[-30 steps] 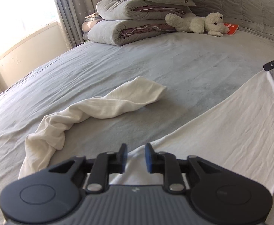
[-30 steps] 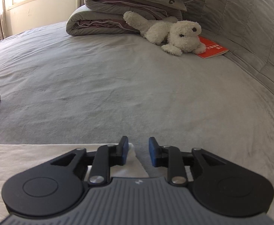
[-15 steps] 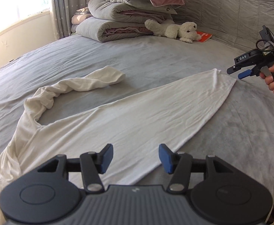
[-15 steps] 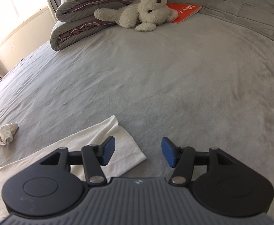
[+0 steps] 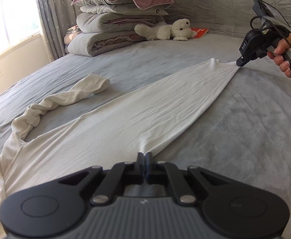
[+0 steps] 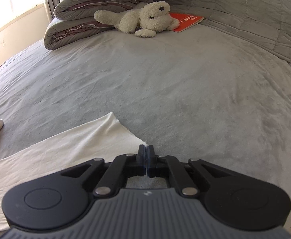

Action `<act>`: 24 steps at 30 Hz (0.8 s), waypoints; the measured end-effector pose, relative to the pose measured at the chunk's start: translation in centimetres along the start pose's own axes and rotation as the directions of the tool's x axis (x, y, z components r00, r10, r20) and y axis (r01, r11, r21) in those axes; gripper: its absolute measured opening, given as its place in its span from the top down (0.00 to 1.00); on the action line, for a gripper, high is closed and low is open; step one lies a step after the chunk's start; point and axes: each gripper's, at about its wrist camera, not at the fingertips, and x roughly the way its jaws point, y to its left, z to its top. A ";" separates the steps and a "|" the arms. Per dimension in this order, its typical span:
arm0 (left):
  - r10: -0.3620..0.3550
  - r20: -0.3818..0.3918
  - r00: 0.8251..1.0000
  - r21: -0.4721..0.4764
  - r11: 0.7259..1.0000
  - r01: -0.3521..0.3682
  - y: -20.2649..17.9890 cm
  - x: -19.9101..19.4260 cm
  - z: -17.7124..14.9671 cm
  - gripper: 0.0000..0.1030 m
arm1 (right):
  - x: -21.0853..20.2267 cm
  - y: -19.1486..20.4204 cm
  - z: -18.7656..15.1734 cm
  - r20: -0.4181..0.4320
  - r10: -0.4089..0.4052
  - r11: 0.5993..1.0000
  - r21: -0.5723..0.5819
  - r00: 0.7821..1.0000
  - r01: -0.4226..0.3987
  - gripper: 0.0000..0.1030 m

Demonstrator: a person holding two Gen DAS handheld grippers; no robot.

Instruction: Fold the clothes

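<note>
Gripping white shirt (image 5: 137, 107) hem corners: left tongs (image 5: 144, 155), right tongs (image 6: 146, 149).

- Left gripper (image 5: 144, 157) pinched on the white garment (image 5: 125, 115) hem.
- Right gripper (image 5: 239, 63) clamps the far corner; cloth taut between.
- Sleeve (image 5: 65, 97) bunched toward the bed's (image 5: 245, 129) left edge.

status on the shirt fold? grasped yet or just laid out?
Done: the white shirt lies spread flat on the grey bed. In hand: the left gripper is shut on the hem's near corner, and the right gripper is shut on the far corner, with the cloth pulled taut between them. Left: no fold is made yet, and the long sleeve lies bunched and twisted off to the side.
</note>
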 end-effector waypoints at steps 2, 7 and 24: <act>-0.019 0.002 1.000 -0.001 1.000 0.019 -0.2 -0.4 0.2 0.99 | -0.5 -0.5 0.2 0.011 -0.009 1.000 0.004 1.000 0.009 1.00; -0.052 -0.025 0.998 0.001 0.999 0.052 -0.7 -0.6 0.1 0.99 | -0.7 -1.6 0.4 -0.008 -0.040 0.999 0.014 0.999 0.040 1.00; 0.008 -0.034 0.999 -0.167 0.986 -0.014 2.6 -2.3 -0.7 0.46 | -2.1 3.1 0.7 0.008 0.092 0.995 -0.030 0.996 -0.092 0.56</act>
